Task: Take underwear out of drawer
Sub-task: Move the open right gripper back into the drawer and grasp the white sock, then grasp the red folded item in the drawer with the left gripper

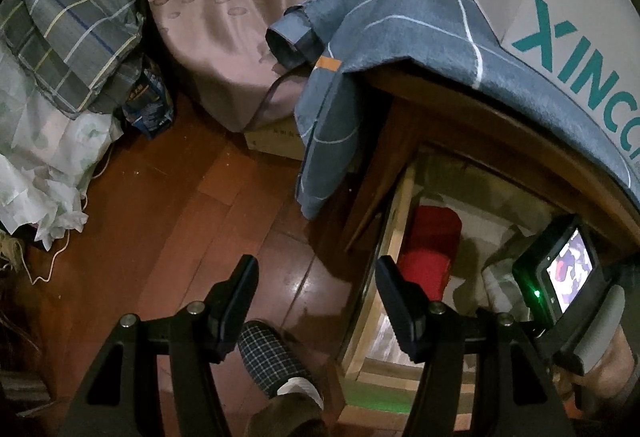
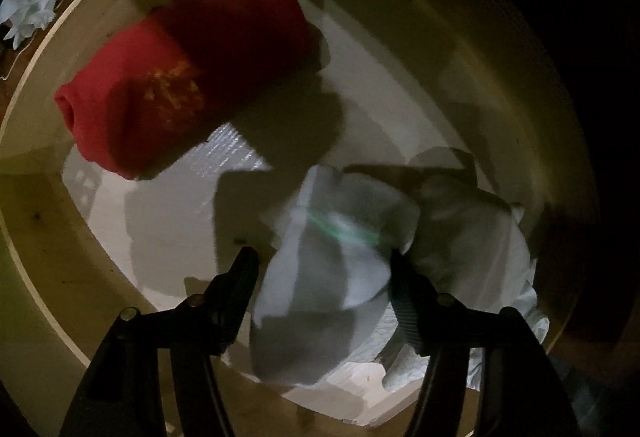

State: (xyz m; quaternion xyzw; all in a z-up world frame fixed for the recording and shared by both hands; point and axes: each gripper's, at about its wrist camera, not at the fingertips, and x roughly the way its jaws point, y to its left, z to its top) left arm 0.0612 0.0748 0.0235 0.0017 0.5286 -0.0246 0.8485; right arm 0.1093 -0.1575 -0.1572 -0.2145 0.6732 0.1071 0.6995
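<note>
The wooden drawer (image 2: 48, 237) stands open. In it lie a rolled red garment (image 2: 180, 77) with a gold print and a pale grey-white folded underwear (image 2: 328, 269), beside a crumpled white cloth (image 2: 480, 237). My right gripper (image 2: 320, 269) is open inside the drawer, its fingers either side of the pale underwear. My left gripper (image 1: 316, 277) is open and empty, above the floor just left of the drawer's side (image 1: 394, 237). The red garment (image 1: 430, 253) and the right gripper's camera body (image 1: 564, 269) also show in the left wrist view.
A blue-grey checked cloth (image 1: 400, 49) hangs over the cabinet top (image 1: 500, 117). A white box with green letters (image 1: 580, 37) stands on it. A bed with patterned cover (image 1: 224, 17), plaid bedding (image 1: 72, 17), a cardboard box (image 1: 276, 141) and wooden floor (image 1: 180, 217) lie left.
</note>
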